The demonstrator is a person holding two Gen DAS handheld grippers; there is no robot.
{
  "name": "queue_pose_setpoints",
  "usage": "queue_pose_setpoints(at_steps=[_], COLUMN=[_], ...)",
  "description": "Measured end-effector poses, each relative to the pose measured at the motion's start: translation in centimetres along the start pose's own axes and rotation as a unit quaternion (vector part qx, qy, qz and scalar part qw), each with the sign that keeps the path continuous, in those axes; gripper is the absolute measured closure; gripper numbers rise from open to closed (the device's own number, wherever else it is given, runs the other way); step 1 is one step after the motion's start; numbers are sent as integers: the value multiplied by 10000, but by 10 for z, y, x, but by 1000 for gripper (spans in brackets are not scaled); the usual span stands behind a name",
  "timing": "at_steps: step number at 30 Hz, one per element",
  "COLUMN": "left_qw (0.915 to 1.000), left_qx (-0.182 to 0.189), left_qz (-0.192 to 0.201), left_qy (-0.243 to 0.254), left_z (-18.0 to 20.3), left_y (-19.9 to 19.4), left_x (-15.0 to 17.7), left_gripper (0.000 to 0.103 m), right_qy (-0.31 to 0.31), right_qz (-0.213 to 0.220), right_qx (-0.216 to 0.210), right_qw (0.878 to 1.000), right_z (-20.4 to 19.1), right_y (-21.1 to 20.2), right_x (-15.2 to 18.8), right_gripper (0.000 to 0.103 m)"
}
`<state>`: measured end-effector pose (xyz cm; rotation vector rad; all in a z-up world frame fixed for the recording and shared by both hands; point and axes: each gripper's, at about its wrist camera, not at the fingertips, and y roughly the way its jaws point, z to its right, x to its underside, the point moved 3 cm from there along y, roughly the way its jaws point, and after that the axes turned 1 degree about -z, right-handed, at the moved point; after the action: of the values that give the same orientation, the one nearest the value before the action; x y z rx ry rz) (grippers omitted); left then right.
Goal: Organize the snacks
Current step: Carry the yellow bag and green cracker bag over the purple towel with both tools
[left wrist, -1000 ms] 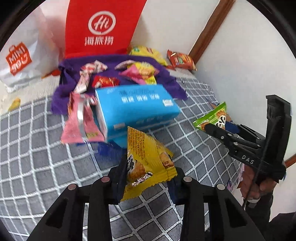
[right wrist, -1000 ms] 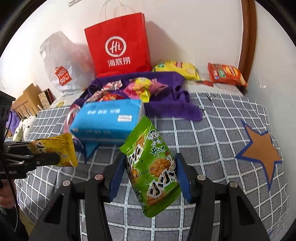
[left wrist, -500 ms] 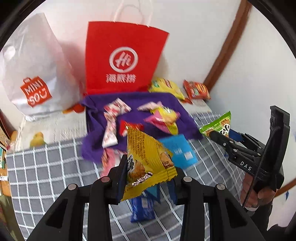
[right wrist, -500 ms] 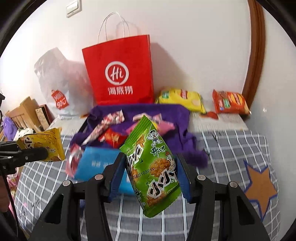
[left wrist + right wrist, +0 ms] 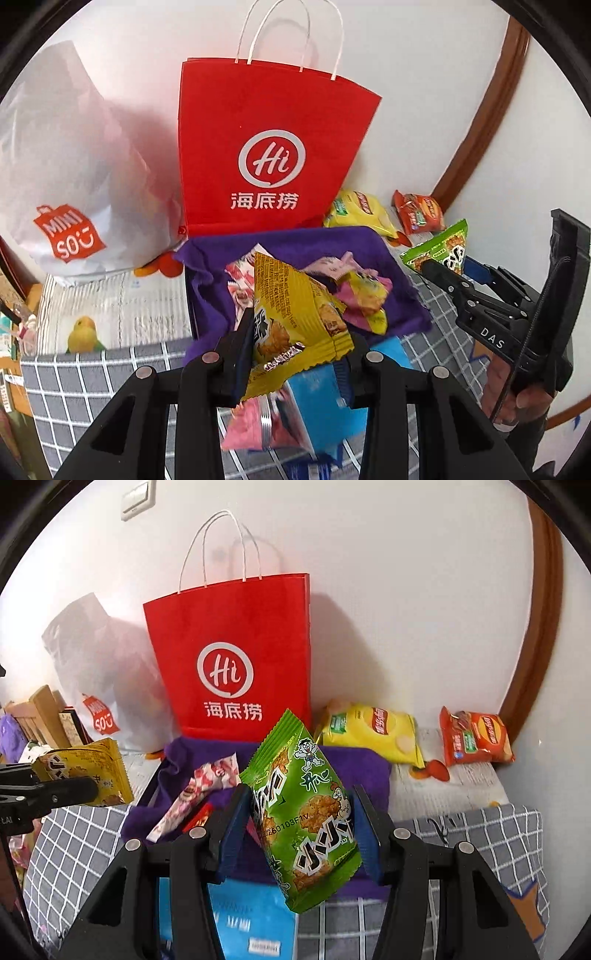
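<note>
My left gripper (image 5: pixel 295 332) is shut on a yellow snack packet (image 5: pixel 295 321), held up in the air above a purple cloth (image 5: pixel 295 240) strewn with small sweets. My right gripper (image 5: pixel 301 818) is shut on a green snack packet (image 5: pixel 306 812), also lifted clear of the bed. Each gripper shows in the other's view: the right gripper (image 5: pixel 439 267) with the green snack packet (image 5: pixel 439 247) at the right edge, the left gripper (image 5: pixel 88 788) with the yellow snack packet (image 5: pixel 92 771) at the left edge. A red paper bag (image 5: pixel 273 155) (image 5: pixel 236 657) stands upright against the wall behind the cloth.
A white plastic bag (image 5: pixel 70 177) slumps left of the red bag. A yellow chip bag (image 5: pixel 373 731) and an orange chip bag (image 5: pixel 472 738) lie by the wall at right. A blue tissue pack (image 5: pixel 240 919) and pink packet (image 5: pixel 255 424) lie on the grey checked bedspread (image 5: pixel 480 830).
Both grippers have risen and moved toward the wall with their packets still held. The red bag is now closer and fully in view, and the blue tissue pack has slid below the jaws.
</note>
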<state>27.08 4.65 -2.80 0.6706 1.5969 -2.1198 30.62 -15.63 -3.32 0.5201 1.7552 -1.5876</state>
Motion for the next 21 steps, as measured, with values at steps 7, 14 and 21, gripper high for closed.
queue_pose_setpoints(at_steps=[7,14,21], left_qw=[10000,9999,9996], left_qx=[-26,-36,-32], left_qz=[-80,-118,-223], left_qy=[-15,-59,-164], left_z=[-4,-14,-30], left_y=[26,48,71], left_x=[-17,-28,-29], left_gripper=[68,68,68], right_qy=[-11,-56,-115], right_qz=[-33,-72,-183], right_qx=[-43,-121,-149], right_qw=[10000,9999,9997], right_z=[-2,-6,-10], right_y=[27,50,76], right_x=[-14,-26,-28], right_gripper=[50,50,50])
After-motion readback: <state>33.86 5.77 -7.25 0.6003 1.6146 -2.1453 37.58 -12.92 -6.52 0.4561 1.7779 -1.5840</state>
